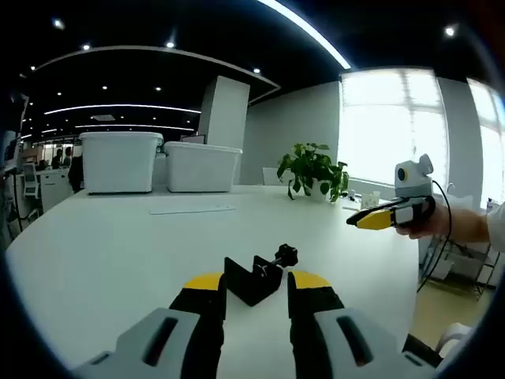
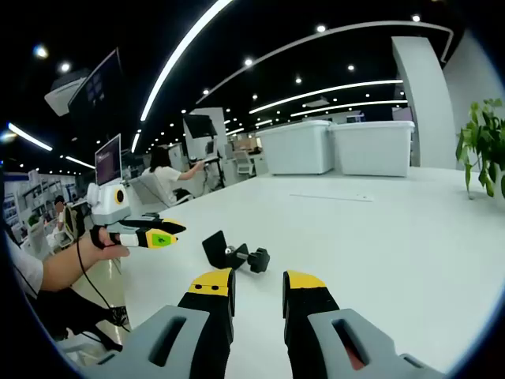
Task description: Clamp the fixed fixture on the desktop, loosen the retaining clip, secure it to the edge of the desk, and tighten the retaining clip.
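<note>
Fixture (image 1: 256, 275) (black, with a screw knob) lies loose on the white counter (image 1: 110, 253) at twelve o'clock of both spread, empty hand-held grippers, left (image 1: 256, 288) and right (image 2: 258, 290).

A broad white surface (image 1: 102, 253) is carrying a black clamp fixture (image 1: 254, 276), which is lying near its front edge. Two white storage bins (image 1: 120, 161) are sitting side by side at the far end, a potted plant (image 1: 314, 172) is standing far right, and a thin flat strip (image 1: 192, 210) is lying mid-surface.
</note>
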`<state>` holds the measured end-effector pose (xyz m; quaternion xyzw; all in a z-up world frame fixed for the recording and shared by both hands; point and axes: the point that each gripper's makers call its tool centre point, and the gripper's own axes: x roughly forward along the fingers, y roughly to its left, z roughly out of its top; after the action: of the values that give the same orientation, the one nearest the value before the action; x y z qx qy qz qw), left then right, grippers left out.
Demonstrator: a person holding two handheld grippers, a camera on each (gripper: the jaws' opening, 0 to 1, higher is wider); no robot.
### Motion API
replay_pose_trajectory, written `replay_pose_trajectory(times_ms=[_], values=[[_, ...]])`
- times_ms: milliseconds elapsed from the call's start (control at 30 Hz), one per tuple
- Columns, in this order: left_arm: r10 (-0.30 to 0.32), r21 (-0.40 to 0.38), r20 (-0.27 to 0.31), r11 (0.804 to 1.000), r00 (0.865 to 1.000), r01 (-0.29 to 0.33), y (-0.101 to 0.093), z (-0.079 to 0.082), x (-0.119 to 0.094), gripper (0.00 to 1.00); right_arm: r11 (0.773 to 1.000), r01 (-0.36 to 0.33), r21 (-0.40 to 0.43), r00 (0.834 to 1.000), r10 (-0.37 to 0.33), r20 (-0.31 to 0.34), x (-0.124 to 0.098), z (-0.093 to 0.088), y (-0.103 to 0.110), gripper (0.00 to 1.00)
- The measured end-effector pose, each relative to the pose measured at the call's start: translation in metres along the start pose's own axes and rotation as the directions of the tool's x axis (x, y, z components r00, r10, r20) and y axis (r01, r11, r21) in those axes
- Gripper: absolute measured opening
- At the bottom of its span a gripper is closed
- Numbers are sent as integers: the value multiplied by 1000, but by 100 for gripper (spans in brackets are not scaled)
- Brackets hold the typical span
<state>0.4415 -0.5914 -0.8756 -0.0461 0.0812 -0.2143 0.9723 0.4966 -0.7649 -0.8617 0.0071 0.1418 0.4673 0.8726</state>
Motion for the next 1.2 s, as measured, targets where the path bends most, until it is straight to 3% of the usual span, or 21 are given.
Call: replay_pose_trajectory(times_ms=[467,967,1200], values=[[1,26,-2,1000,1000,-1,-1,-5,7,32,1000,-5,10,1000,5,10,2,2,1,23],[43,18,-25,999,999,-43,11,-18,14,32,999,-23,27,1000,23,16,4,2,6,23],[54,22,-41,998,998,-53,8,-28,23,32,998,-32,47,999,31,23,6,0,9,23]])
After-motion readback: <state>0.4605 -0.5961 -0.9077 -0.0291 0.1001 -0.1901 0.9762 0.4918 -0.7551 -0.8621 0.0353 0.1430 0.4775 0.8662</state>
